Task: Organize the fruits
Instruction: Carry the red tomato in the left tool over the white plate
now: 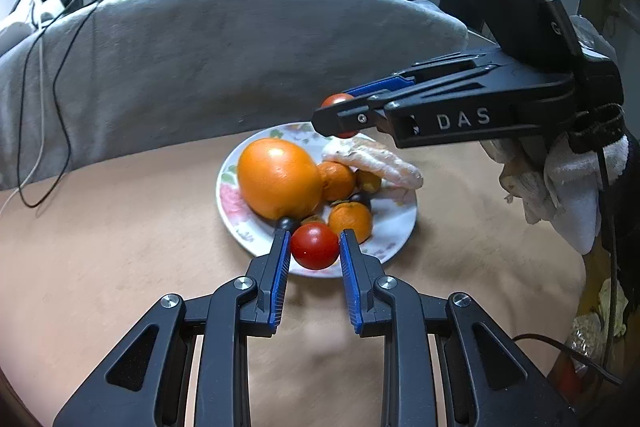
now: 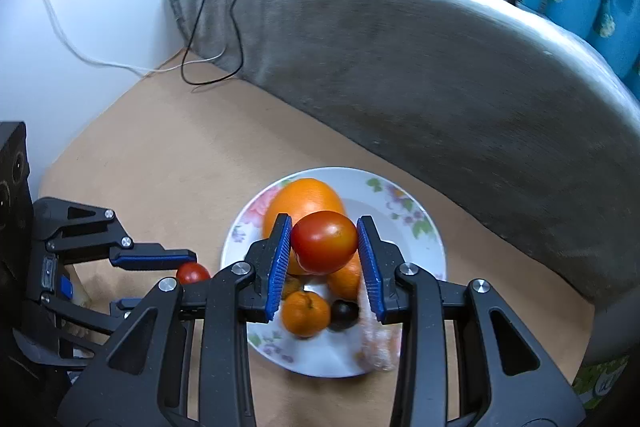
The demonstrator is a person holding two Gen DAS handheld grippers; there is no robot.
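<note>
Two hand-held grippers over one plate (image 1: 240,227), each with a small tomato. Left hand-held gripper (image 1: 315,245): jaws part-closed around a red tomato (image 1: 315,246); the left pad touches it, but a thin gap shows on the right side, so I cannot tell whether it is clamped or just released. That tomato sits at the plate's near rim, low, close to the surface. Right hand-held gripper (image 2: 324,243): closed on a second tomato (image 2: 324,242), both blue pads pressing its flanks, held clear above the fruit pile. From the left side it shows as a dark arm reaching in from the right, the tomato at its tip (image 1: 338,101) over the plate's far edge. The plate holds a big orange (image 1: 279,179), two mandarins (image 1: 350,221) and (image 1: 337,181), a dark round fruit (image 2: 344,314) and pale peeled citrus segments (image 1: 376,163). It sits on a tan desk (image 1: 120,247), with a grey blanket (image 1: 200,59) behind. The relation that counts: the open spot on the plate lies straight below and slightly ahead of the right gripper, on the far-right side of the big orange; that tomato's long axis runs across the jaws. The left gripper is lower and nearer the plate, so my guess is it sets down first. Risk: a round tomato rolling off the rim.
</note>
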